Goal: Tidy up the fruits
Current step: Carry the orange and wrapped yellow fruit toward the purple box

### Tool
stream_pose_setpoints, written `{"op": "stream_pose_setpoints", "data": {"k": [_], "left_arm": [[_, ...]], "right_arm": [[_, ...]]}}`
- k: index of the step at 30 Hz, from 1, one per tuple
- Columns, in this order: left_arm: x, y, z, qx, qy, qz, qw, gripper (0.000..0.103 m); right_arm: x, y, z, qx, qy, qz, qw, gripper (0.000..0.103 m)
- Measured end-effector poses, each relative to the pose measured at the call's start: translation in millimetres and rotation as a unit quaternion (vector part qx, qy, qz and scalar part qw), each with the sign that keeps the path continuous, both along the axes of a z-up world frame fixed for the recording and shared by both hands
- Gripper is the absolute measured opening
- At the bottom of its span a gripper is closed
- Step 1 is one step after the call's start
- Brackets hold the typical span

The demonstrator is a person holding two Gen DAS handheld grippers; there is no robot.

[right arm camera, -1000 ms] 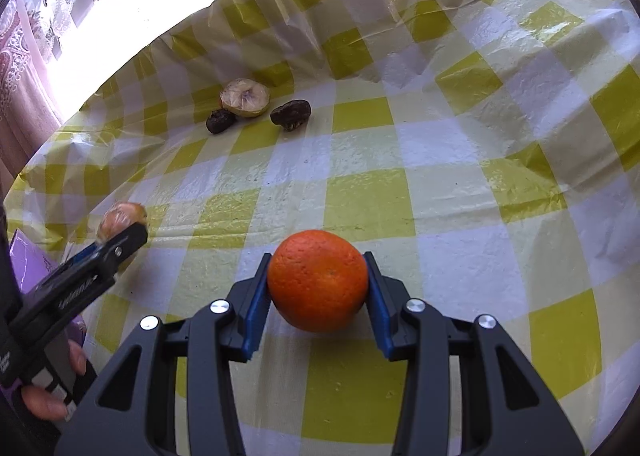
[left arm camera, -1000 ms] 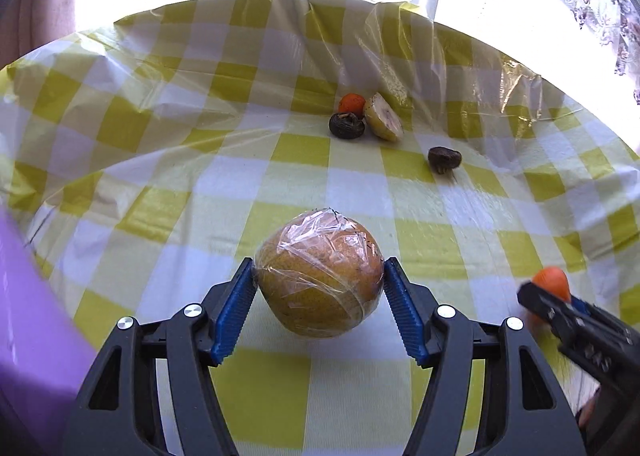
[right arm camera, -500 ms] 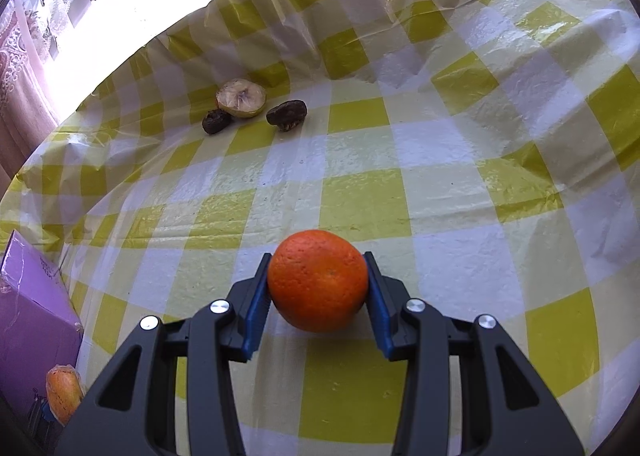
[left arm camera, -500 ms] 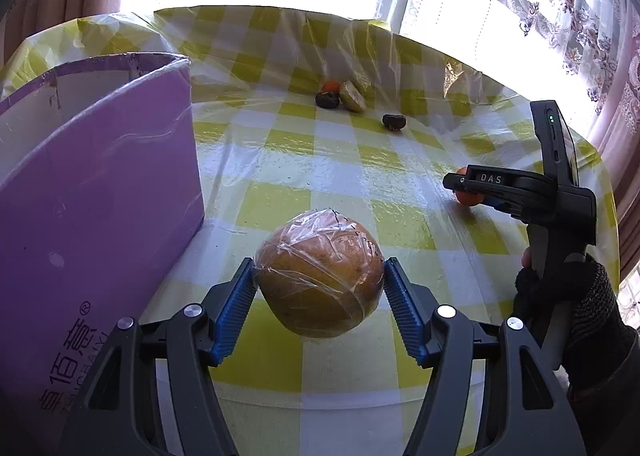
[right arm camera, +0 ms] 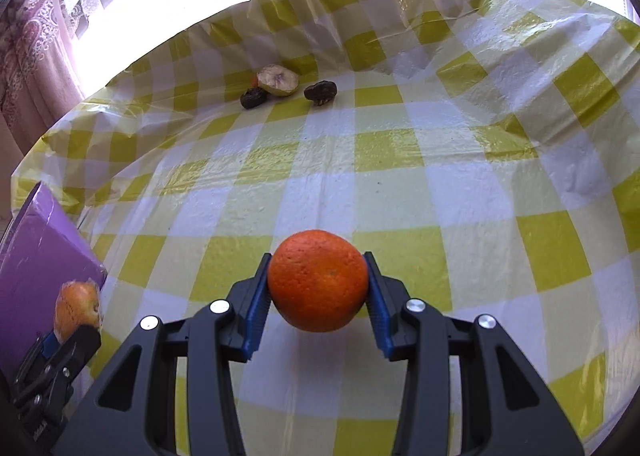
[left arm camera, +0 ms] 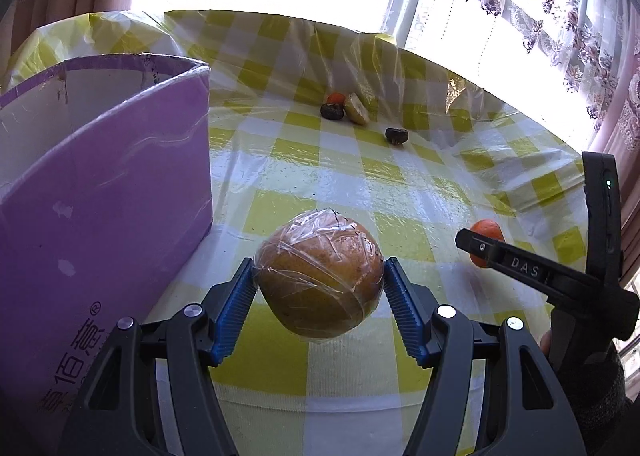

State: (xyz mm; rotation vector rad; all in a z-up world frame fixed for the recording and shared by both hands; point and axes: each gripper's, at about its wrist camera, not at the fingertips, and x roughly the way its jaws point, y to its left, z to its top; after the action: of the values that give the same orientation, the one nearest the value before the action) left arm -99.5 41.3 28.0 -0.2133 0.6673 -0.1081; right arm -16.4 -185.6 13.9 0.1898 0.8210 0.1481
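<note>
The left gripper point(left arm camera: 319, 290) is clamped on a big brownish fruit wrapped in clear film point(left arm camera: 319, 274), its 2 blue pads pressed to the fruit's left and right sides. The fruit hangs clear of the yellow checked tablecloth point(left arm camera: 400, 192), just beside the near corner of the purple box point(left arm camera: 100, 192). The box stands to the left of this fruit, its open top higher than the fruit's crown, with the white inner wall showing.

The right gripper point(right arm camera: 318, 290) is clamped on an orange point(right arm camera: 318, 280), again with 1 pad on each side, and the orange is held above the cloth. From the left camera this orange and its gripper sit well to the right of the box, with the wrapped fruit between them.

So the left hand is the nearer one to the box by a clear margin. The move that probably comes next, dropping fruit into the box, turns on that: the wrapped fruit lies right of and lower than the box's rim, so it would need to rise and cross leftward over the wall before the pads let go. The fruit is nearly round, so its long axis matters little.

Far from the box, near the back edge of the cloth, lie 4 loose pieces: a cut half of a pale fruit point(right arm camera: 278, 80), 2 dark wrinkled fruits point(right arm camera: 253, 98) point(right arm camera: 320, 92), and a small orange one point(left arm camera: 336, 97) mostly hidden behind them. I judge the sorting as barely begun, since I cannot see any fruit inside the box.
</note>
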Motion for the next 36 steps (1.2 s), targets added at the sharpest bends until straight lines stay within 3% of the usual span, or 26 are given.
{"op": "stream_pose_setpoints", "data": {"k": [8, 16, 27, 36], "left_arm": [[-32.6, 8.1, 18.6, 0.007, -0.036, 0.014, 0.9992, 0.062], [-65.7, 11.6, 48.7, 0.025, -0.090, 0.016, 0.9955, 0.062], [-104.6, 43.2, 84.5, 0.026, -0.145, 0.051, 0.9877, 0.062], [-134.9, 86.9, 105.9, 0.019, -0.178, 0.113, 0.9773, 0.062]], "right_arm": [[-59.5, 18.7, 1.0, -0.015, -0.009, 0.038, 0.999, 0.044], [-77.9, 40.5, 1.7, 0.001, 0.001, 0.067, 0.998, 0.044], [-96.0, 81.6, 44.7, 0.017, -0.043, 0.122, 0.991, 0.044], [-108.8, 130.7, 79.9, 0.018, -0.081, 0.188, 0.979, 0.044]]}}
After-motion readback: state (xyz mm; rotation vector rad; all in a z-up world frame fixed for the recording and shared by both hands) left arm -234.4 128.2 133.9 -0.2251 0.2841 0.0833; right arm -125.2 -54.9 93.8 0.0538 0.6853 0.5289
